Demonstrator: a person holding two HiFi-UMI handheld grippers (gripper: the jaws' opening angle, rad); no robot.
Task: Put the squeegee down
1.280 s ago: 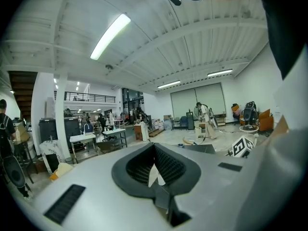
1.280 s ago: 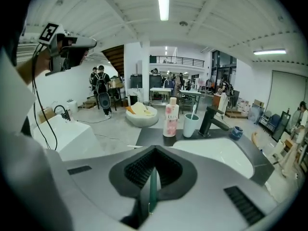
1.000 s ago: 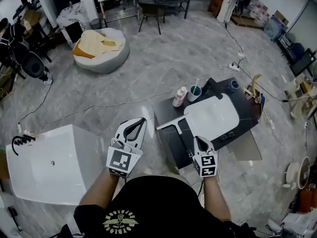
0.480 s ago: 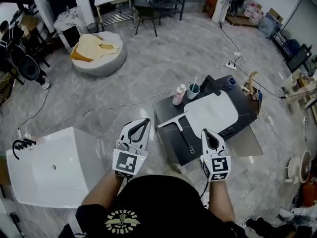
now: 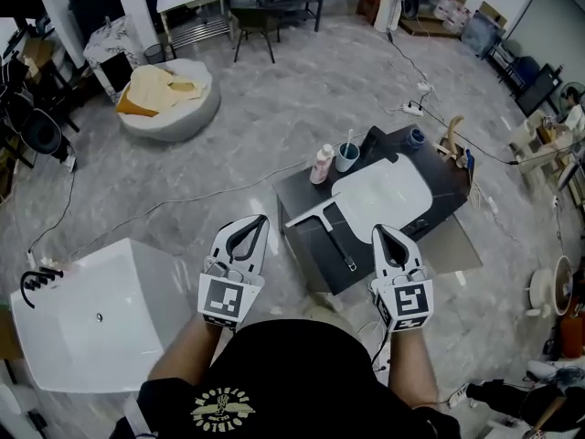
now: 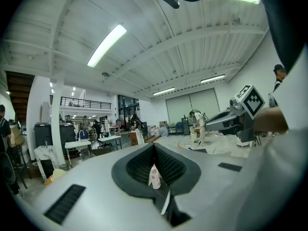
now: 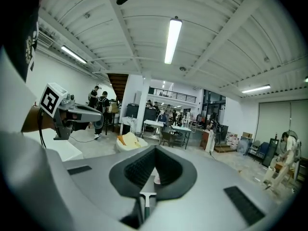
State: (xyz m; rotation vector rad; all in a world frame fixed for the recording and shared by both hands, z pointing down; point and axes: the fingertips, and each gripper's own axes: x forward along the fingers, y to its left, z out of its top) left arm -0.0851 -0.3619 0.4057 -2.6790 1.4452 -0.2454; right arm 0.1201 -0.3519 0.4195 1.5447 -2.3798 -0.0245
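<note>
Starting at the left of the head view: your left gripper [image 5: 261, 221] is pinched shut with nothing in it. Its own view shows the tips meeting [image 6: 154, 146], and all you see through the gap is stuff far off. No risk there unless you swing it sideways.

Center of the frame, the squeegee [image 5: 329, 227] is lying flat on the dark table [image 5: 311, 250], clear of both grippers, so to me the job looks done. What I'd worry about:

1. The handle runs down toward the table's near edge. If you dip a gripper back in, 1 nudge could slide it off onto the floor.
2. The blade end sits near the bottle [image 5: 320, 165] and the cup [image 5: 347, 158] at the table's upper left corner, just beside the white basin [image 5: 384, 195]. Shove the squeegee up the frame and it could tip 1 of them.
3. There's a cable [image 5: 183, 199] snaking across the floor to the left of the table. Step that way without looking and you could trip.

On the right, your right gripper [image 5: 378, 233] is closed tight too and holds nothing, and its own view shows the same [image 7: 155, 148].
</note>
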